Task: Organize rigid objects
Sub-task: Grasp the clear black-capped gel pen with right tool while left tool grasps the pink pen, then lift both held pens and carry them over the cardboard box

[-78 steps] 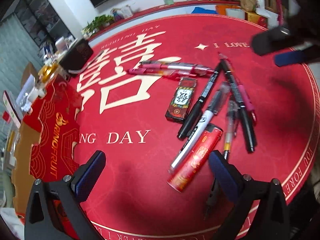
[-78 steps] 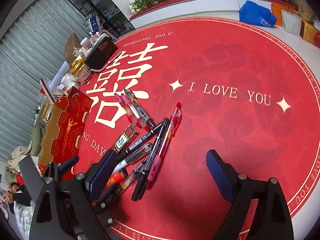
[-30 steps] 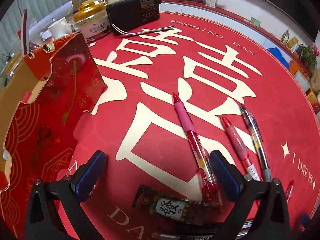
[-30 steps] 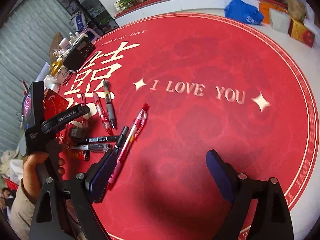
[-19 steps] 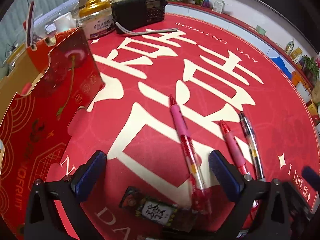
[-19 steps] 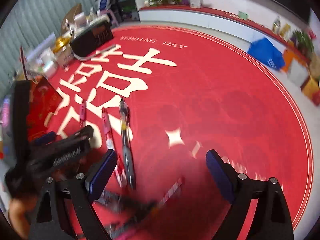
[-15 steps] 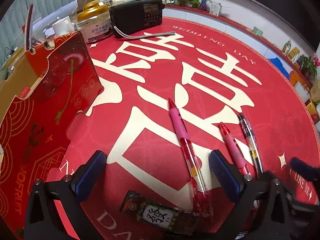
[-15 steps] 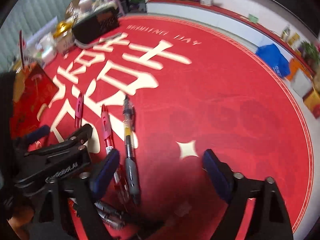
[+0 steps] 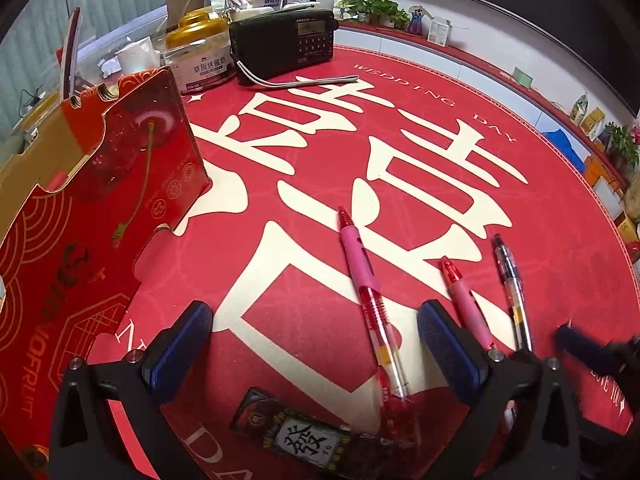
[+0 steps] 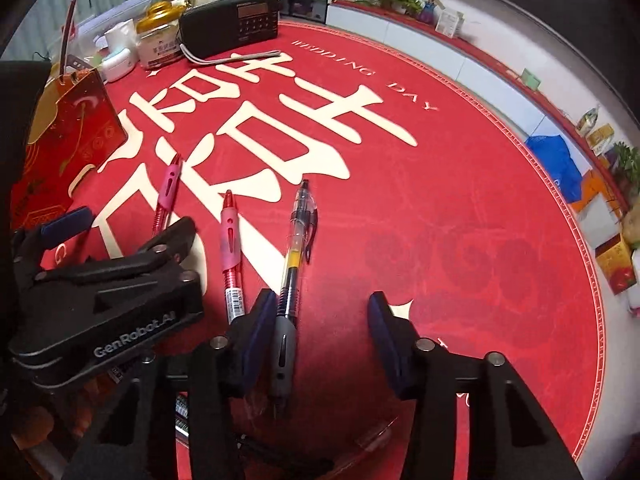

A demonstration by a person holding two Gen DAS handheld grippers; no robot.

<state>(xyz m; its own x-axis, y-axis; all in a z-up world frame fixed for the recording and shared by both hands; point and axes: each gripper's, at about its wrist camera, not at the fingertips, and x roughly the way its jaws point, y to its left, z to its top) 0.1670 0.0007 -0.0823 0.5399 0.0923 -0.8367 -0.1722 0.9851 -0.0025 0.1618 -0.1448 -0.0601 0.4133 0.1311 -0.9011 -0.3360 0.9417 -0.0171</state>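
Three pens lie side by side on the red round mat [image 9: 280,248]. A pink and red pen [image 9: 370,300] lies between my left gripper's [image 9: 314,346] open jaws. A second pink pen [image 9: 466,304] and a clear black pen [image 9: 512,292] lie just right of its right finger. In the right wrist view my right gripper [image 10: 322,336] is open over the clear black pen [image 10: 292,268], which lies by its left finger. The pink pens [image 10: 230,240] lie to its left. A dark patterned small box [image 9: 304,438] lies under my left gripper.
An open red cardboard box [image 9: 92,216] stands at the left. A black radio [image 9: 284,44], a jar with a gold lid [image 9: 200,52] and other clutter stand at the far edge. The left gripper's body [image 10: 104,292] fills the right wrist view's left side.
Both grippers have moved from the pen pile toward the three pens set apart. My right gripper has swung left and come down over the clear black pen, its jaws somewhat narrower.
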